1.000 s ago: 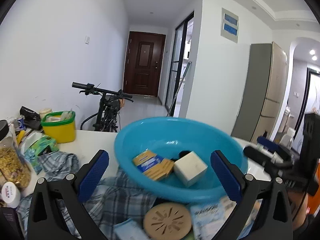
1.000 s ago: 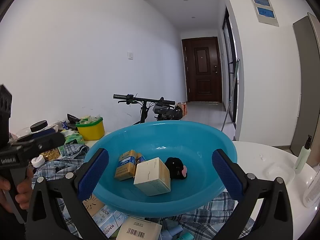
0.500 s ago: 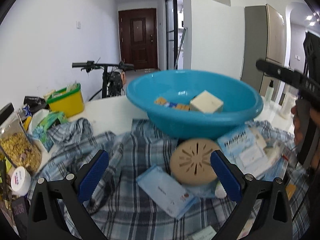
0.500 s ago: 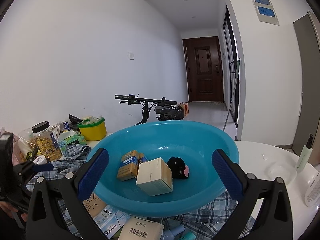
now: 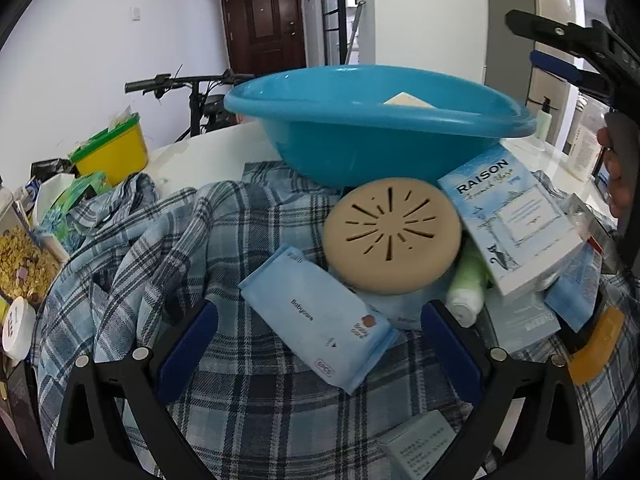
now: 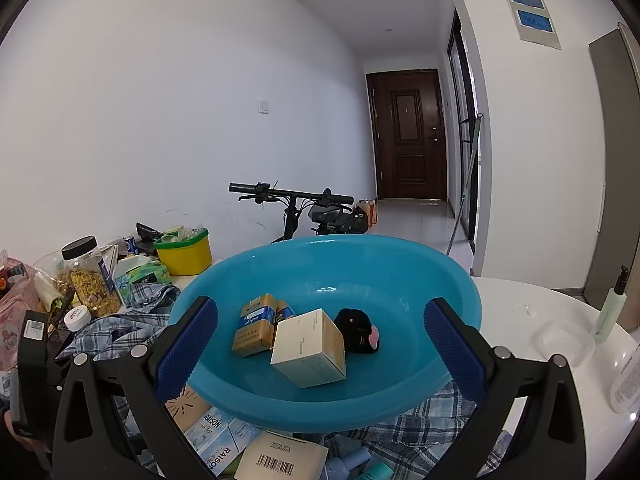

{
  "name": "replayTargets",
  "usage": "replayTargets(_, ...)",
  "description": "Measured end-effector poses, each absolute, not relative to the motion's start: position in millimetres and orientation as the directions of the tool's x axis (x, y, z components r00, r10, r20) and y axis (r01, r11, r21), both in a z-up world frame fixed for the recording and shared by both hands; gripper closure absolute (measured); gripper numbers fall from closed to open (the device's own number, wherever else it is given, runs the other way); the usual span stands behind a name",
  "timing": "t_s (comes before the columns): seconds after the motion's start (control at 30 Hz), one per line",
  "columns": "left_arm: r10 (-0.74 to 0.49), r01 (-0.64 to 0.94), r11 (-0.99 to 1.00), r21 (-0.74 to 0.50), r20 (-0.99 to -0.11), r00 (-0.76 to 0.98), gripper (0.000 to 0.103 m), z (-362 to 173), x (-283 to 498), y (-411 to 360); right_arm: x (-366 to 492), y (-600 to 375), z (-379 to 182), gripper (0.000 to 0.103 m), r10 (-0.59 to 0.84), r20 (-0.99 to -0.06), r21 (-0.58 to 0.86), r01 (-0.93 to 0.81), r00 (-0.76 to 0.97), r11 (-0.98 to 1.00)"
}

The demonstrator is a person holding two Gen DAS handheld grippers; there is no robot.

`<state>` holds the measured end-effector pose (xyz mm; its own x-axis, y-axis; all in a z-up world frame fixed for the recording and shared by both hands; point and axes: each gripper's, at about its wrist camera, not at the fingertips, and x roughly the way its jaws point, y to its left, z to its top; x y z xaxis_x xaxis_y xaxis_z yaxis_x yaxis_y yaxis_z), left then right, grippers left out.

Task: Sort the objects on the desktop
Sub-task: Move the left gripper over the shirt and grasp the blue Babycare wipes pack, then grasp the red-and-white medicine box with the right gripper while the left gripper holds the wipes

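A blue basin (image 5: pixel 360 128) (image 6: pixel 328 280) stands on a plaid cloth (image 5: pixel 168 248) and holds a cream box (image 6: pixel 310 350), yellow-and-blue cartons (image 6: pixel 256 326) and a black round thing (image 6: pixel 358 332). My left gripper (image 5: pixel 318 344) is open, low over a pale blue wipes pack (image 5: pixel 320 320). Just behind the pack lie a tan slotted disc (image 5: pixel 390 234), a green-white tube (image 5: pixel 466 296) and a RAISON box (image 5: pixel 508 220). My right gripper (image 6: pixel 320 344) is open, raised over the basin's near rim with nothing between its fingers. It also shows at the upper right of the left wrist view.
At the left stand a yellow tub with a green rim (image 5: pixel 112 152) (image 6: pixel 186 250), a jar of dried flowers (image 6: pixel 94 280), a white cap (image 5: pixel 16 326) and green packets (image 5: pixel 76 196). A bicycle (image 6: pixel 304 208) leans behind the table. Bottles (image 6: pixel 610 308) stand at the right.
My left gripper has dropped and closed in on the wipes pack and the tan disc; the basin now sits higher in its view. The right gripper has barely moved.
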<state>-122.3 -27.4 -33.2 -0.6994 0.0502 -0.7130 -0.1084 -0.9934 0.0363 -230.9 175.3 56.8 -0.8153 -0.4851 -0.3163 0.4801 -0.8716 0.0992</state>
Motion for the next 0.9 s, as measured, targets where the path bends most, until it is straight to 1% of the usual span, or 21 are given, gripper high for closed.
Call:
replayTargets(0.13, 0.063, -0.089, -0.996, -0.004, -0.738, -0.672, 0.000, -37.1, -129.0, -34.6, -231.2, 174.9, 56.3, 0.000, -0.485, -0.318, 0.097, 0.481, -0.814, -0.871)
replayTargets(0.27, 0.079, -0.095, -0.995, -0.021, -0.745, -0.663, 0.000, -39.4, -130.4, -35.9, -231.3, 173.7, 54.7, 0.000, -0.487, -0.322, 0.099, 0.483, -0.812, -0.870)
replayTargets(0.3, 0.084, -0.097, -0.995, -0.026, -0.746, -0.660, 0.002, -40.1, -131.1, -35.9, -231.8, 173.3, 54.0, 0.000, -0.486, -0.325, 0.098, 0.483, -0.811, -0.870)
replayTargets(0.37, 0.108, -0.105, -0.993, -0.051, -0.749, -0.654, 0.025, -40.9, -132.4, -37.2, -232.0, 172.6, 53.5, 0.000, -0.484, -0.326, 0.095, 0.481, -0.812, -0.871)
replayTargets(0.4, 0.136, -0.114, -0.990, -0.080, -0.746, -0.652, 0.032, -40.8, -132.6, -39.3, -231.9, 172.5, 53.2, 0.000, -0.485, -0.327, 0.095, 0.482, -0.811, -0.871)
replayTargets(0.43, 0.153, -0.114, -0.988, -0.104, -0.742, -0.653, 0.052, -40.5, -132.4, -41.7, -231.8, 172.3, 53.0, 0.000, -0.485, -0.328, 0.096, 0.483, -0.811, -0.871)
replayTargets(0.47, 0.146, -0.092, -0.989, -0.113, -0.741, -0.655, 0.057, -40.6, -132.9, -45.7, -231.8, 172.0, 53.0, 0.000, -0.485, -0.328, 0.095, 0.482, -0.811, -0.871)
replayTargets(0.5, 0.149, -0.082, -0.989, -0.126, -0.744, -0.651, 0.057, -41.7, -133.7, -48.5, -231.9, 172.0, 53.1, 0.000, -0.485, -0.328, 0.094, 0.482, -0.811, -0.871)
replayTargets(0.57, 0.165, -0.080, -0.986, -0.149, -0.746, -0.645, 0.060, -43.0, -134.0, -51.3, -232.1, 171.9, 52.9, 0.000, -0.485, -0.329, 0.095, 0.483, -0.810, -0.870)
replayTargets(0.6, 0.166, -0.085, -0.986, -0.146, -0.743, -0.648, 0.062, -42.4, -133.3, -50.3, -231.6, 171.9, 53.0, 0.000, -0.486, -0.328, 0.095, 0.484, -0.810, -0.870)
replayTargets(0.73, 0.155, -0.096, -0.988, -0.122, -0.736, -0.659, 0.062, -40.6, -130.7, -45.7, -230.1, 172.4, 53.1, 0.000, -0.486, -0.322, 0.091, 0.485, -0.812, -0.870)
replayTargets(0.9, 0.119, -0.076, -0.993, -0.092, -0.698, -0.706, 0.063, -32.7, -121.8, -46.3, -230.1, 172.2, 51.7, 0.000, -0.489, -0.325, 0.094, 0.487, -0.809, -0.868)
